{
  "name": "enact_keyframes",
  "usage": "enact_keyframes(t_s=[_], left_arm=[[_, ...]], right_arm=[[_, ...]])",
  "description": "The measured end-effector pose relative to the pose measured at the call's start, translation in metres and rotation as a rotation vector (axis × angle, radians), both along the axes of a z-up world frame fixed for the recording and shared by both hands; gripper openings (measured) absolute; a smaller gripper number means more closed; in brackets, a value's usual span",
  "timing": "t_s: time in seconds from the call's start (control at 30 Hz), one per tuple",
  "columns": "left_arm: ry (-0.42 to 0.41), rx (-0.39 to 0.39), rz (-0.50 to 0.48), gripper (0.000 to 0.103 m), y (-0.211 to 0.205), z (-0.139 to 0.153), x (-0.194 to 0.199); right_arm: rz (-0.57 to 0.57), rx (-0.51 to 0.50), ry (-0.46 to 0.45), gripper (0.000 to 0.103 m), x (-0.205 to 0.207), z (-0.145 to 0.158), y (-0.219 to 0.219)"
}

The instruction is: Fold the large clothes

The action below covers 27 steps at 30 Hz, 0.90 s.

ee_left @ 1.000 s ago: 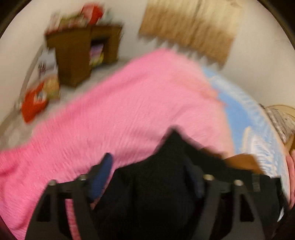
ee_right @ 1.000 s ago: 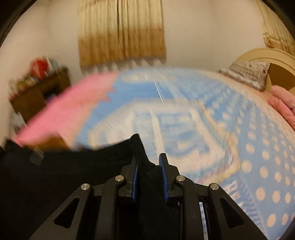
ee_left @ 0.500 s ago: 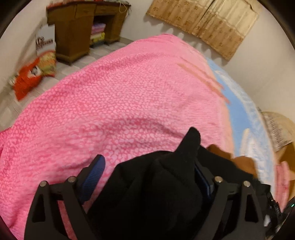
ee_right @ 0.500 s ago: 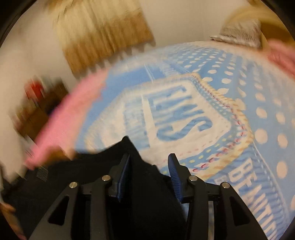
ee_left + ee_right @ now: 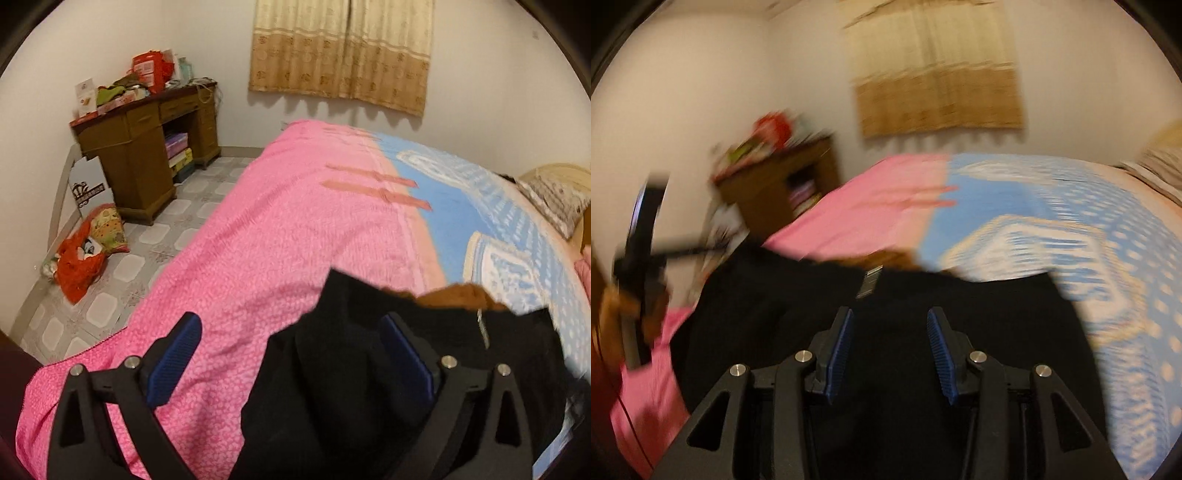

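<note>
A black garment (image 5: 332, 398) with a brown inner collar (image 5: 458, 295) lies on the bed, across the pink blanket (image 5: 277, 240) and the blue patterned one (image 5: 480, 221). My left gripper (image 5: 291, 354) hovers over the garment's left edge. Its jaws are opening wide. A raised fold of the cloth sits against the right pad (image 5: 406, 362), and the left pad (image 5: 177, 354) is clear over pink blanket. My right gripper (image 5: 890, 354) is open above the garment (image 5: 960, 295), near its neck label (image 5: 870, 282), with nothing pinched. The right wrist view is blurred.
A wooden desk (image 5: 147, 147) piled with clutter stands in the far left corner. A red bag (image 5: 79, 266) and a card box lie on the tiled floor. A curtain (image 5: 340, 55) hangs on the back wall. A pillow (image 5: 554, 199) rests by the headboard at right.
My left gripper's jaws spread wider and it rose. My right gripper let go of the black fold it pinched and swung left over the garment.
</note>
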<state>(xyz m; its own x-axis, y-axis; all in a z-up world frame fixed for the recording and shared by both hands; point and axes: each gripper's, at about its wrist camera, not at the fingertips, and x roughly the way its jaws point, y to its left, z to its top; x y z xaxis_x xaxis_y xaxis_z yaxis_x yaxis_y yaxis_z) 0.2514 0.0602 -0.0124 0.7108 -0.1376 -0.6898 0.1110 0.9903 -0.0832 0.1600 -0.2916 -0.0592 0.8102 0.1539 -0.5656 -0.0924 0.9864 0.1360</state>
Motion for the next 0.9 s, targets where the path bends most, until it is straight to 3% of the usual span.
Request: enact_keyframes(t_s=[0.1, 0.2, 0.3, 0.37, 0.47, 0.57, 0.63, 0.73, 0.8, 0.87, 0.9], left_arm=[[-0.019, -0.033, -0.005, 0.099, 0.006, 0.013, -0.012], [0.023, 0.021, -0.052, 0.099, -0.004, 0.003, -0.032], [0.048, 0.019, -0.134, 0.099, -0.020, -0.018, -0.057], [0.054, 0.038, -0.145, 0.099, -0.031, -0.034, -0.065], [0.065, 0.108, -0.104, 0.100, -0.049, -0.059, -0.058], [0.087, 0.114, -0.057, 0.103, -0.051, -0.085, -0.043], [0.053, 0.130, -0.044, 0.103, -0.053, -0.087, -0.042], [0.036, 0.161, -0.037, 0.103, -0.057, -0.084, -0.043], [0.028, 0.168, -0.043, 0.103, -0.053, -0.077, -0.050], [-0.002, 0.179, -0.049, 0.103, -0.045, -0.066, -0.064], [-0.018, 0.169, -0.044, 0.103, -0.036, -0.060, -0.074]], right_arm=[[0.051, -0.034, 0.126, 0.043, 0.034, -0.033, 0.022], [0.008, -0.047, 0.197, 0.043, 0.062, -0.073, 0.014], [-0.070, 0.061, 0.206, 0.043, 0.076, -0.075, -0.004], [-0.087, 0.059, 0.214, 0.043, 0.079, -0.075, -0.003], [-0.082, 0.015, 0.204, 0.043, 0.068, -0.068, 0.003], [-0.126, 0.050, 0.141, 0.045, 0.041, -0.042, -0.001], [-0.101, 0.070, 0.077, 0.045, 0.021, -0.024, 0.006], [-0.036, 0.035, 0.054, 0.045, 0.011, -0.015, 0.031], [-0.006, -0.002, 0.103, 0.045, 0.020, -0.031, 0.047], [-0.009, -0.036, 0.197, 0.050, 0.037, -0.070, 0.050], [-0.004, -0.042, 0.161, 0.051, 0.035, -0.080, 0.051]])
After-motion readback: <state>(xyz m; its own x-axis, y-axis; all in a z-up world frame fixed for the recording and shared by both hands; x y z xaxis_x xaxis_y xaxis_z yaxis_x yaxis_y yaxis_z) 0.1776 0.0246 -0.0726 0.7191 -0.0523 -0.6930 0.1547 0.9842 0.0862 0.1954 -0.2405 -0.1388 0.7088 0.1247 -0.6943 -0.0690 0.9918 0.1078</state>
